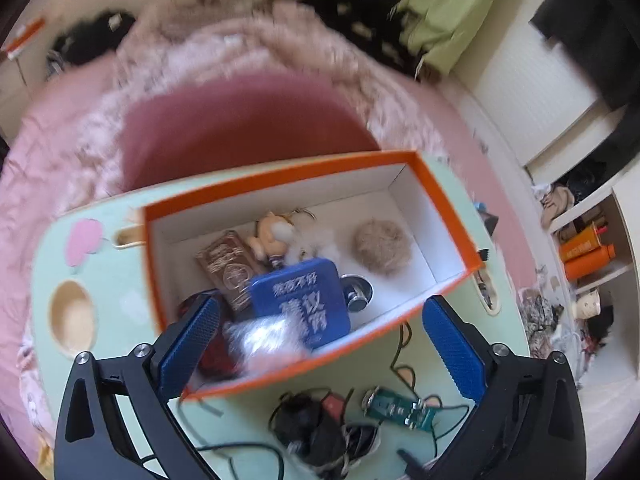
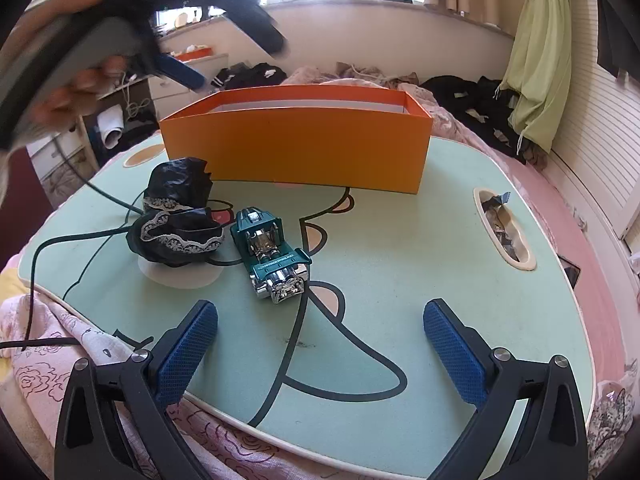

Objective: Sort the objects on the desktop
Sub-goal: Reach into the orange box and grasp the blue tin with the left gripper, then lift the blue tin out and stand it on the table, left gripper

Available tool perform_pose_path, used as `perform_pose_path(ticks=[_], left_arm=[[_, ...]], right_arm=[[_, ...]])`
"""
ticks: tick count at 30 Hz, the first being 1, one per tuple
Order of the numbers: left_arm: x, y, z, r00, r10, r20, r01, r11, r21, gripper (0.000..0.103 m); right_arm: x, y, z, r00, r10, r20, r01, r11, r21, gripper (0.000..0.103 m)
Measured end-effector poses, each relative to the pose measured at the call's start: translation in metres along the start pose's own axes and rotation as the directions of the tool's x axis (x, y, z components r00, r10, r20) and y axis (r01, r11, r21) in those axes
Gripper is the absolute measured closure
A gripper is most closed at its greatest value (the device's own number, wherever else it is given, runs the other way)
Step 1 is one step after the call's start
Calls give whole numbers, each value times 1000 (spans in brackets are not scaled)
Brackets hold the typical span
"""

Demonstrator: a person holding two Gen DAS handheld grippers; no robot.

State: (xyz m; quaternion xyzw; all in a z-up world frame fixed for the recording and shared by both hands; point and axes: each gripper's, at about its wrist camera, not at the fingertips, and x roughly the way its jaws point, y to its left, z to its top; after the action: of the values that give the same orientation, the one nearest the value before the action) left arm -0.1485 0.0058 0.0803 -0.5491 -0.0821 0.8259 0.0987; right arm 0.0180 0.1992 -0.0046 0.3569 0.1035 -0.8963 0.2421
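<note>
Left gripper (image 1: pixel 320 344) hangs above the near wall of the orange box (image 1: pixel 256 184), jaws spread wide, nothing between the pads; view is motion-blurred. Box stands open on the green lap table (image 1: pixel 360 372). Inside the box: blue tin (image 1: pixel 304 300), gold bar (image 1: pixel 230 268), small plush toy (image 1: pixel 272 232), tan pompom (image 1: pixel 382 245), a silver metal part (image 1: pixel 357 293) beside the tin, a blurred white item (image 1: pixel 266 340) and something dark red at the near end, identity unclear. Toy car (image 1: pixel 396 406) and black lace cloth (image 1: pixel 312 428) lie on the table below the left gripper, outside the box. Right gripper (image 2: pixel 320 354) is low over the near table edge, jaws also wide and empty. Toy car (image 2: pixel 272 256) lies ahead of it, slightly left of centre, apart from the pads; black lace cloth (image 2: pixel 176 216) sits just left of the car; the box (image 2: pixel 296 152) stands behind both. A hand (image 2: pixel 68 96) holding the left gripper shows at upper left.
</note>
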Motion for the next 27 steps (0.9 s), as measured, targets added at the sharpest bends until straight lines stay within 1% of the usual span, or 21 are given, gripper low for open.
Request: perform_pose_path(ticks=[1, 2, 3, 5, 7, 10, 11, 14, 16, 18, 20, 21, 23, 24, 26, 27], left_arm=[[9, -1, 2, 999, 30, -22, -30, 1000, 0, 16], [21, -2, 6, 996, 74, -50, -73, 997, 7, 22], [28, -1, 4, 993, 92, -71, -91, 996, 7, 28], [41, -1, 5, 989, 103, -109, -103, 995, 3, 29], [52, -1, 3, 983, 126, -131, -126, 992, 11, 29], [59, -3, 1, 980, 172, -96, -170, 985, 37, 29], [58, -5, 2, 981, 173, -82, -170, 984, 44, 32], [51, -3, 1, 990, 131, -58, -129, 991, 35, 33], [38, 1, 3, 996, 90, -30, -90, 996, 15, 34], [12, 1, 6, 998, 42, 46, -42, 999, -1, 35], [-15, -1, 8, 993, 5, 116, -6, 1000, 6, 36], [-31, -3, 7, 987, -10, 158, 7, 1000, 14, 36], [-65, -5, 3, 970, -37, 238, 29, 999, 35, 36], [-82, -6, -1, 959, -53, 278, 43, 998, 43, 36], [-108, -4, -16, 941, -90, 327, 75, 995, 60, 36], [-114, -4, -24, 936, -101, 338, 84, 994, 65, 36]], right_arm=[[0, 0, 0, 1000, 0, 0, 0, 1000, 0, 0], [0, 0, 0, 1000, 0, 0, 0, 1000, 0, 0], [0, 0, -1, 1000, 0, 0, 0, 1000, 0, 0], [0, -1, -1, 1000, 0, 0, 0, 1000, 0, 0], [0, 0, -1, 1000, 0, 0, 0, 1000, 0, 0], [0, 0, -2, 1000, -1, 1, 1, 1000, -1, 0], [0, 1, 0, 1000, -1, 0, 1, 1000, 0, 0], [1, 0, 0, 1000, 0, 1, 0, 1000, 0, 0], [0, 0, 2, 1000, 0, 2, 0, 1000, 0, 0], [0, -1, 2, 1000, 0, 2, 0, 1000, 0, 0], [0, 0, 2, 1000, 0, 2, 0, 1000, 0, 0], [0, -1, 2, 1000, 0, 2, 0, 1000, 0, 0], [0, -1, 1, 1000, 0, 3, 0, 1000, 0, 0], [0, -1, 1, 1000, 0, 2, 0, 1000, 0, 0], [0, 0, 1, 1000, 0, 2, 0, 1000, 0, 0], [0, -1, 1, 1000, 0, 2, 0, 1000, 0, 0]])
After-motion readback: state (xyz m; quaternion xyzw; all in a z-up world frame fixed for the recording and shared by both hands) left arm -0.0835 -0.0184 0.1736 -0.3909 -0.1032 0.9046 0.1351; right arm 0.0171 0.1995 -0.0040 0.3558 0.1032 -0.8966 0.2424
